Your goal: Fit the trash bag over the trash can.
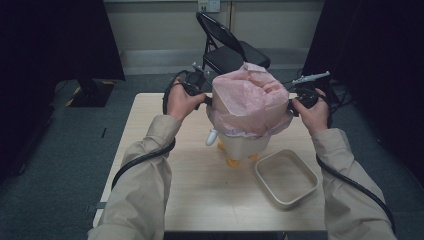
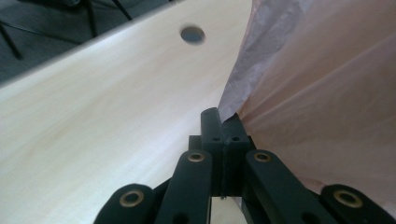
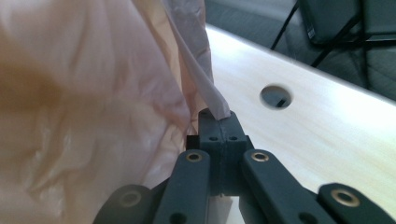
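Sleeves point(image 1: 150, 170) of beige cloth enter from the bottom edge of the high view, mine, one on each forearm, each with a black cable trailing beside it. Next out, on the right half of the table point(image 1: 200, 200), lies a shallow beige tray point(image 1: 286, 177), near my right sleeve and apart from the bin.

Past the tray stands a small cream bin point(image 1: 243, 146) with orange feet and a white wing-like part on its left side. A pink bag point(image 1: 250, 100) lines it, puffed above the rim and draped over the bin's upper wall. The bag sits at the middle of the table, between my two hands.

My left gripper point(image 2: 223, 122) is clenched on the bag's edge: in the left gripper view the jaws stand pressed together with a fold of pink film caught at their tips, the table's pale wood and a round hole point(image 2: 192, 34) beyond. My right gripper point(image 3: 219, 119) is likewise clenched on the bag; in the right gripper view a twisted strip of film runs up out of the closed jaws, with another table hole point(image 3: 275, 96) further off. Both grips are at rim height on opposite sides of the bag.

Beyond the table's far edge stands a black folding chair point(image 1: 227, 47) against the wall.
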Tool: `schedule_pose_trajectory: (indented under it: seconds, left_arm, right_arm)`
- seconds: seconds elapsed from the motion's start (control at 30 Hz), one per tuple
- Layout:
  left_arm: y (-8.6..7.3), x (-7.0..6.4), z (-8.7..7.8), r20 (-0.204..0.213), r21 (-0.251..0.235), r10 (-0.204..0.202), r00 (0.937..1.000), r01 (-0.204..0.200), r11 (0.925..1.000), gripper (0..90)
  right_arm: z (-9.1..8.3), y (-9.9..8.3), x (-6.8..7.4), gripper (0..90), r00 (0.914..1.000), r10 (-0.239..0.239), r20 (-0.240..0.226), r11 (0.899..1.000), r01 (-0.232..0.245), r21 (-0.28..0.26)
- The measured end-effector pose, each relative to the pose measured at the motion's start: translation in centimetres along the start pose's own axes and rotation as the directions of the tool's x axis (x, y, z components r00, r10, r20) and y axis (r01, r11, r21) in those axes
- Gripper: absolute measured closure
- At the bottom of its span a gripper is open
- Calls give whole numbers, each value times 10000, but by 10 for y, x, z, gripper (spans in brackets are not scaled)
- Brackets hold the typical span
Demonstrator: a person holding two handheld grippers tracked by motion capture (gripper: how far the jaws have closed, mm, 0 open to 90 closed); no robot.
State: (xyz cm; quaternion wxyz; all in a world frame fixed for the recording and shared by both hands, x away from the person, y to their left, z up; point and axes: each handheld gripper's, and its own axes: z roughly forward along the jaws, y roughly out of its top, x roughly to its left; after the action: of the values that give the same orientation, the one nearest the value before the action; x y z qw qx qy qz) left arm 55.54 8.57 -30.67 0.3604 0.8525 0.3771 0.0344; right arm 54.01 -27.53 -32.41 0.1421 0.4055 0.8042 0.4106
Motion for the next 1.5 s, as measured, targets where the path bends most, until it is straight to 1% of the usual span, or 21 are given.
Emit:
schedule_pose_trajectory:
  seconds: [0.13, 0.17, 0.2, 0.23, 0.3, 0.37, 0.4, 0.5, 0.6, 0.73, 0.77, 0.83, 0.9, 0.93, 0.97, 1.0, 1.03, 1.1, 1.13, 1.23, 1.5]
  left_arm:
    - [-3, -1, 4, -12, -123, -146, 9999, 146, 9998, 900]
    - [-4, 2, 1, -227, -498, -203, 9995, 192, 9986, 900]
    - [-4, 2, 1, -227, -498, -203, 9995, 192, 9986, 900]
    - [-4, 2, -5, -379, -1122, -192, 9991, 149, 9936, 900]
    - [-2, -1, -10, -678, -1333, -45, 9977, -46, 9911, 900]
    - [-3, -4, -10, -833, -1154, 19, 9965, -116, 9933, 900]
    - [-5, -3, -5, -629, -626, -82, 9980, 42, 9980, 900]
    - [-15, 3, 4, -135, -388, -474, 9988, 469, 9981, 900]
    - [-20, 2, 2, -250, -616, -431, 9988, 415, 9972, 900]
    - [-22, 2, -2, -410, -716, -422, 9983, 392, 9967, 900]
    - [-24, 2, -6, -504, -755, -215, 9985, 177, 9970, 900]
    - [-25, 2, -11, -682, -825, -67, 9976, 10, 9966, 900]
    - [-27, 2, -16, -801, -974, 16, 9968, -94, 9952, 836]
    - [-27, 2, -16, -801, -974, 16, 9968, -94, 9952, 750]
    - [-30, 2, -21, -1149, -1363, 150, 9933, -307, 9902, 627]
    - [-30, 2, -21, -1149, -1363, 150, 9933, -307, 9902, 559]
    - [-32, 0, -26, -1307, -1394, 201, 9912, -385, 9895, 516]
    - [-33, -1, -29, -1382, -1463, 152, 9903, -356, 9886, 410]
    - [-36, -3, -34, -1493, -1488, 219, 9885, -444, 9879, 360]
    - [-39, -6, -39, -1660, -1400, 329, 9856, -566, 9885, 296]
    - [-59, -18, -58, -1660, -1347, 274, 9857, -502, 9896, 251]
  right_arm:
    - [-3, 4, -2, 900, 9996, -85, 263, 9994, 94, -325]
    - [2, 1, -7, 900, 9998, 83, 205, 9999, -81, -125]
    - [6, -1, -9, 900, 9998, 141, 173, 9995, -146, 267]
    - [12, -7, -13, 900, 9985, 527, -173, 9971, -516, 566]
    - [19, -15, -15, 900, 9972, 563, -490, 9969, -534, 586]
    - [19, -21, -19, 900, 9941, 883, -623, 9954, -858, 417]
    - [19, -22, -19, 900, 9947, 845, -578, 9954, -817, 494]
    - [15, -26, -20, 900, 9964, 735, -427, 9961, -712, 529]
    - [11, -27, -15, 900, 9995, 241, -220, 9983, -229, 538]
    - [5, -28, -12, 898, 9998, 146, -121, 9990, -141, 420]
    - [1, -27, -11, 889, 9999, 68, -92, 9995, -65, 324]
    - [-4, -27, -10, 817, 9999, 14, 114, 9990, -19, 445]
    - [-10, -27, -10, 660, 9989, -128, 447, 9985, 103, 541]
    - [-13, -27, -10, 596, 9981, -146, 597, 9981, 110, 599]
    - [-19, -28, -10, 537, 9969, -145, 777, 9982, 100, 587]
    - [-19, -28, -10, 537, 9969, -145, 777, 9982, 100, 587]
    - [-29, -28, -10, 418, 9954, -236, 925, 9994, 213, 259]
    - [-33, -28, -9, 361, 9952, -163, 966, 9996, 141, 237]
    - [-44, -28, -8, 284, 9955, 17, 945, 9998, -35, 182]
    - [-56, -28, -2, 235, 9940, -137, 1089, 9992, 97, 378]
    - [-85, -27, 20, 178, 9945, -534, 902, 9975, 490, 502]
